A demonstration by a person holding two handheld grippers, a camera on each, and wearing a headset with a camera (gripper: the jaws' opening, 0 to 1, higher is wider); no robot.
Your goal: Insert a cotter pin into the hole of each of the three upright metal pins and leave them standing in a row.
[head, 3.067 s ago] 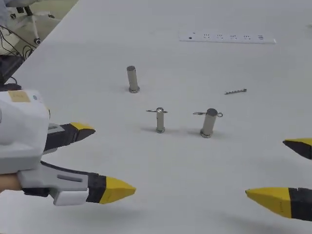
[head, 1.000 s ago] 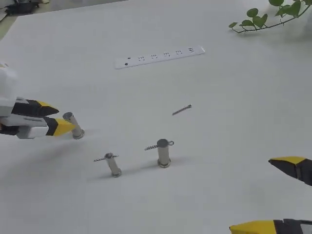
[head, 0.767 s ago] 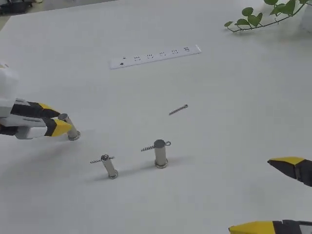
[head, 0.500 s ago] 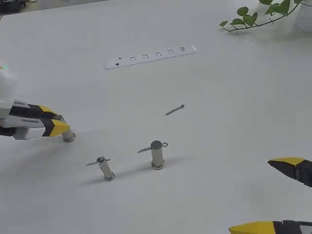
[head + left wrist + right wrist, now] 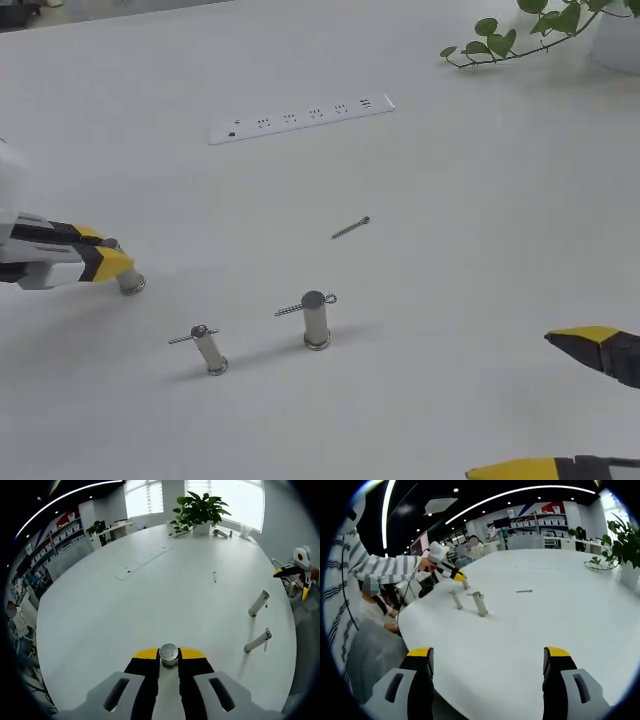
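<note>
table (image 5: 480, 200): two of three done. right tongs (image 5: 510, 404) gape wide, idle, well apart from the work. left tongs (image 5: 115, 255) clamp the bare metal pin (image 5: 169, 656), upright. to their right stand the nearer pinned pin (image 5: 207, 348) and the farther pinned pin (image 5: 315, 320). the loose cotter pin (image 5: 350, 228) lies beyond those. judged left to do: one insertion, then line up the row.

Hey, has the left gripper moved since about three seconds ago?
Yes. The left gripper went forward, toward the power strip, up to the bare metal pin; its jaws now grip that pin, which it hung short of before.
</note>
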